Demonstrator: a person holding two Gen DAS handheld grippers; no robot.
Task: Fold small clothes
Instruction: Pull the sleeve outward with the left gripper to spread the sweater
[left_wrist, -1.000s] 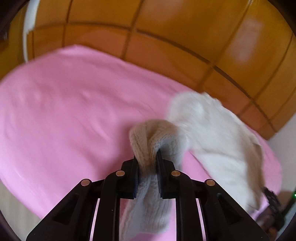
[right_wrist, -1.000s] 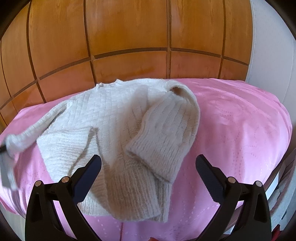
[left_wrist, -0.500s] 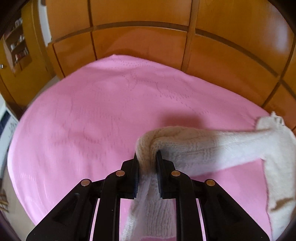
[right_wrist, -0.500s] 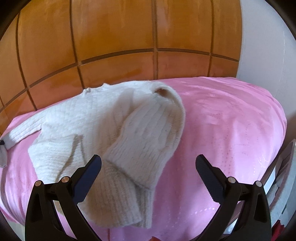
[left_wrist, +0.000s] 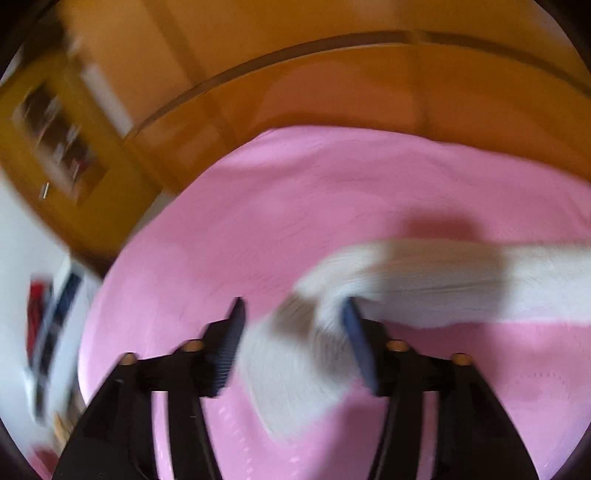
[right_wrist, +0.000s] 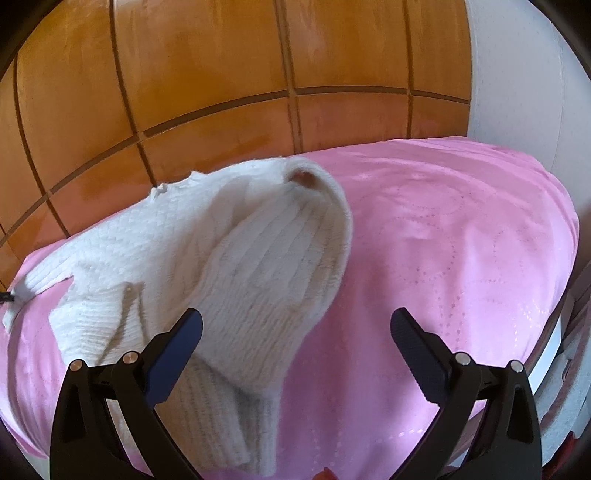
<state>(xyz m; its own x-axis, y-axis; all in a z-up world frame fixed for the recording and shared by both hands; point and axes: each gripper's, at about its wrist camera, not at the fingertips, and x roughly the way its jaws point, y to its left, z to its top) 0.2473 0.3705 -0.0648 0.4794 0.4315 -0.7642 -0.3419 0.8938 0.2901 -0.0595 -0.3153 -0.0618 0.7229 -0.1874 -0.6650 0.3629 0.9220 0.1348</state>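
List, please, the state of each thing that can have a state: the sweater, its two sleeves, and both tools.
Sweater: lying crumpled on the pink bed cover.
Right sleeve: folded over the body.
Left sleeve: stretched out sideways.
Left tool: has just been opening, cuff loose between the jaws.
Right tool: open, empty.

Motion blur is smearing the whole left wrist view, worst beside the pink bedspread (left_wrist: 332, 206). The right wrist view is staying sharp, daylight glaring softly off the bedspread; fisheye bending both edges.
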